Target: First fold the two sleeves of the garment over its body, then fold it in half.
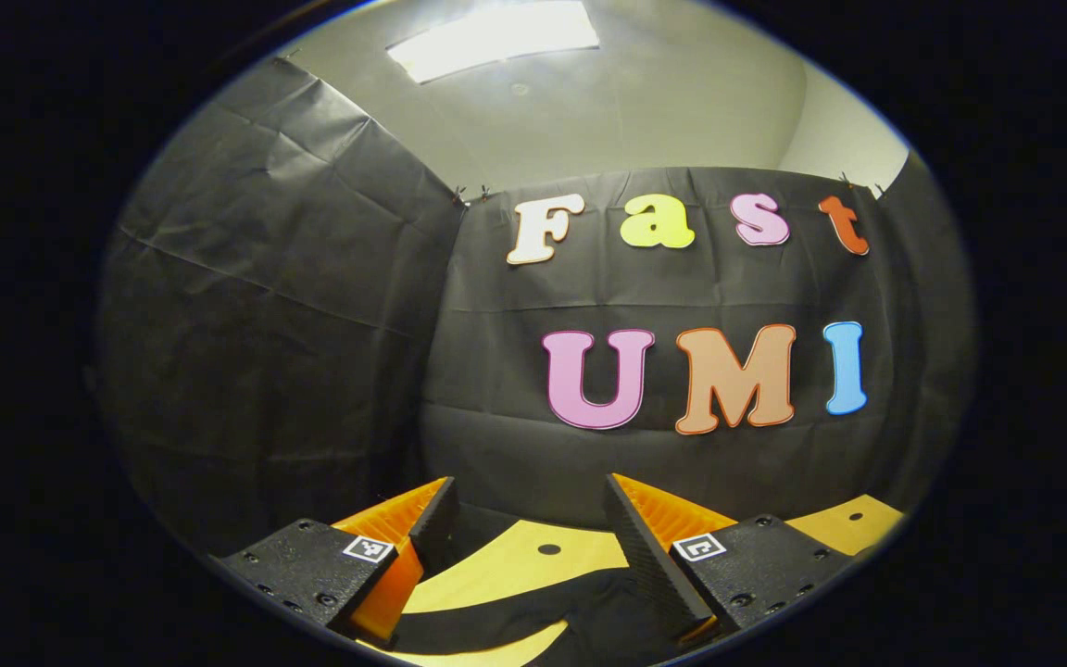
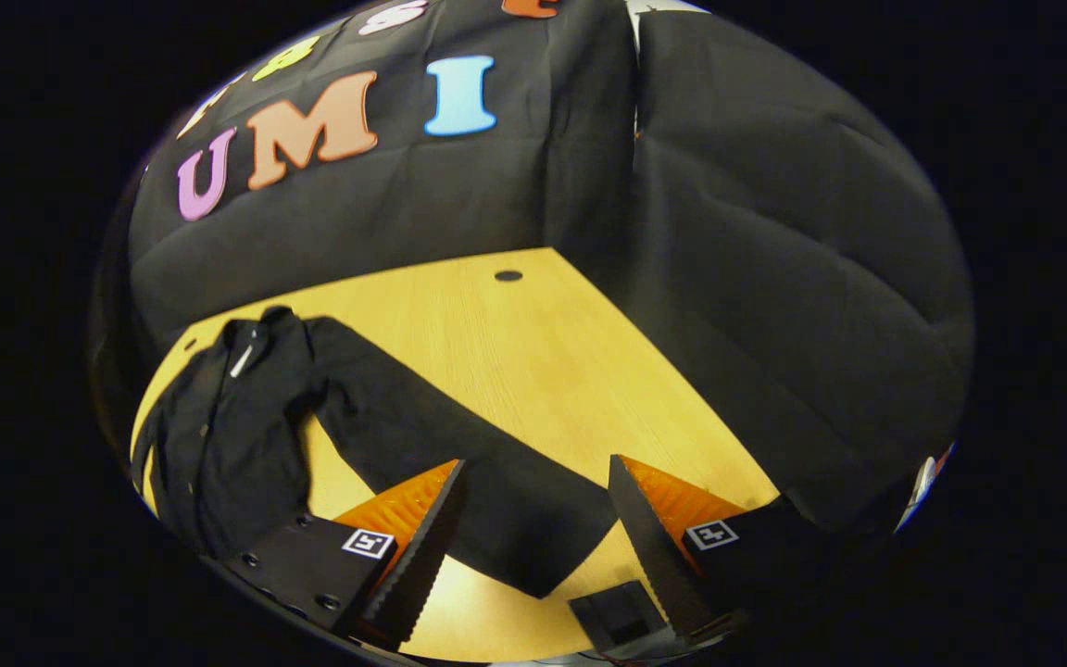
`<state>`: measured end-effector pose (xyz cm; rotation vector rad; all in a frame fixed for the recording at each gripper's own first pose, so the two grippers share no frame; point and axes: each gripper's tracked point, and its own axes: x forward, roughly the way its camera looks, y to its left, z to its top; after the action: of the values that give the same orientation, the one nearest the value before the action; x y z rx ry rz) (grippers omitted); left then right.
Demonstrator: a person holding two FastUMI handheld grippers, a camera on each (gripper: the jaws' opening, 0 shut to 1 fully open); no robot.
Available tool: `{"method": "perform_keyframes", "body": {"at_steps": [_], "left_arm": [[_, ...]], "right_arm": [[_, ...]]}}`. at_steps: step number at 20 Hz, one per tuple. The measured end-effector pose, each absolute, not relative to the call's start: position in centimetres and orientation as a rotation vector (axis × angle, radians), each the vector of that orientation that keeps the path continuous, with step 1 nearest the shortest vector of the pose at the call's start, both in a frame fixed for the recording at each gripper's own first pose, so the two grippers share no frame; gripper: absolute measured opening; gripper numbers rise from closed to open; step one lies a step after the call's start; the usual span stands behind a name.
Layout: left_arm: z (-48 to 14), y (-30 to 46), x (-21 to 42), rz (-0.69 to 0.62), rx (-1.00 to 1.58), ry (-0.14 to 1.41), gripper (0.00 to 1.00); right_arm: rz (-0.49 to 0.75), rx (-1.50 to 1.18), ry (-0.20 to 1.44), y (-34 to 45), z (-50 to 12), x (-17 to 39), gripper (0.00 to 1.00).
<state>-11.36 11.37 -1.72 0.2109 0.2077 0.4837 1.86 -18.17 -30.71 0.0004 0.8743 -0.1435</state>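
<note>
A black garment (image 2: 219,435) lies flat on the wooden table (image 2: 533,352), its collar toward the back wall. One long sleeve (image 2: 459,463) stretches out from the body toward the near right. My right gripper (image 2: 533,482) hovers open above the sleeve's cuff end, the dark fabric showing between its two fingers. My left gripper (image 1: 529,500) is open as well, raised and pointing at the back wall; black cloth (image 1: 533,602) and strips of the table (image 1: 515,560) lie below and between its fingers.
The black booth wall closes the table in at the back and on the right. A small round hole (image 2: 508,275) sits in the tabletop near the far edge. A small dark block (image 2: 621,621) rests at the table's near edge by my right finger.
</note>
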Motion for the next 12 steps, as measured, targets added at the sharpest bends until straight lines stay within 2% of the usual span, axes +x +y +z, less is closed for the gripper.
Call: {"method": "perform_keyframes", "body": {"at_steps": [1,5,6,8,12], "left_arm": [[-2.1,11.6,-11.8,0.502,0.215,0.221,0.93],[-2.8,12.2,-13.2,0.566,0.219,0.271,0.93],[-3.0,12.0,-13.4,0.577,0.223,0.285,0.93],[-3.5,11.7,-14.1,0.591,0.241,0.312,0.93],[-5.1,9.5,-15.2,0.59,0.259,0.378,0.94]], "right_arm": [[-0.135,-0.014,0.907,-18.6,-31.9,1.8,0.98],[-0.102,-0.064,1.044,-19.9,-36.5,1.2,0.98],[-0.076,-0.069,1.095,-19.9,-36.9,0.3,0.95],[-0.068,-0.011,1.078,-19.6,-36.4,1.0,0.99],[-0.024,-0.015,1.064,-19.4,-36.7,1.1,0.95]]}}
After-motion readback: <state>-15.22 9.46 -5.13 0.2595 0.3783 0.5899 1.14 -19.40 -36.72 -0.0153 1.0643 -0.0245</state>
